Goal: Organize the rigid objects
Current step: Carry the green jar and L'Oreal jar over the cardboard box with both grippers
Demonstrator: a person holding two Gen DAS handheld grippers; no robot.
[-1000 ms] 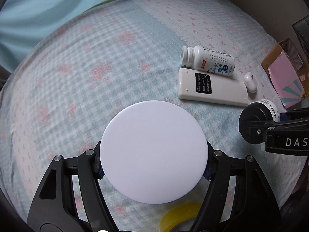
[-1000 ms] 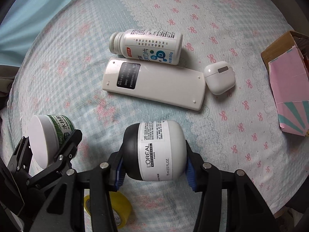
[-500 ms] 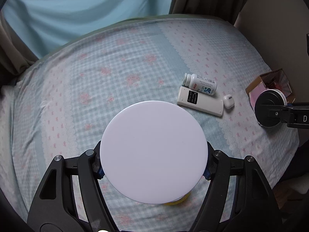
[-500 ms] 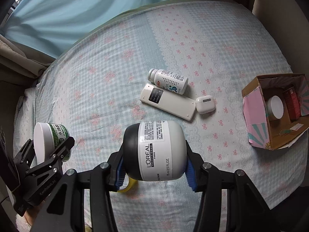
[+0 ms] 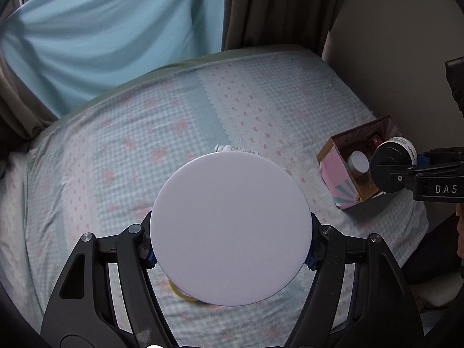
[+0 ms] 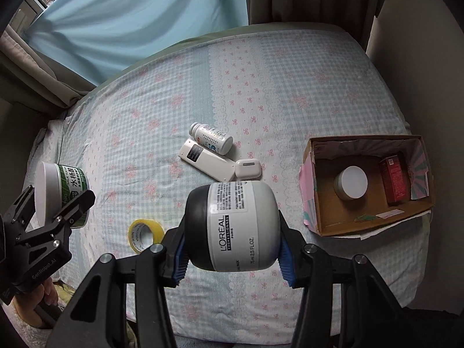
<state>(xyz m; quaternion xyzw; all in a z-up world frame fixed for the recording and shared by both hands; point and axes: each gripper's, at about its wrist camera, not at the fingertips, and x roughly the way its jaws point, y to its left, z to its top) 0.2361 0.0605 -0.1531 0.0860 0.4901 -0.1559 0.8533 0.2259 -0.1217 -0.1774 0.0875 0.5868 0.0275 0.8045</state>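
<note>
Above a bed [image 6: 290, 92] in checked, bow-print sheets, with an open cardboard box [image 6: 324, 220] at its right edge as the landmark, already housing a white-lidded jar [image 6: 351, 187] and a red carton [image 6: 395, 179]. Left of the box: a remote control [image 6: 207, 161], a white bottle [image 6: 211, 139] lying alongside it with cap pointing up-left, long axes roughly parallel, an earbud case [image 6: 248, 168] touching the remote's near end, and a yellow tape roll [image 6: 145, 235] nearer the camera. Right tongs [image 6: 232, 243] clamped across a L'Oréal jar [image 6: 237, 226] carried on its side, black lid pointing left, short of the box. Left tongs [image 5: 230, 240] closed on a green-labelled jar [image 6: 62, 188], white lid [image 5: 230, 226] facing the lens, well left of the box. Likely risks: round jars slipping from the pads, or landing on the jar inside and tipping the light box.
</note>
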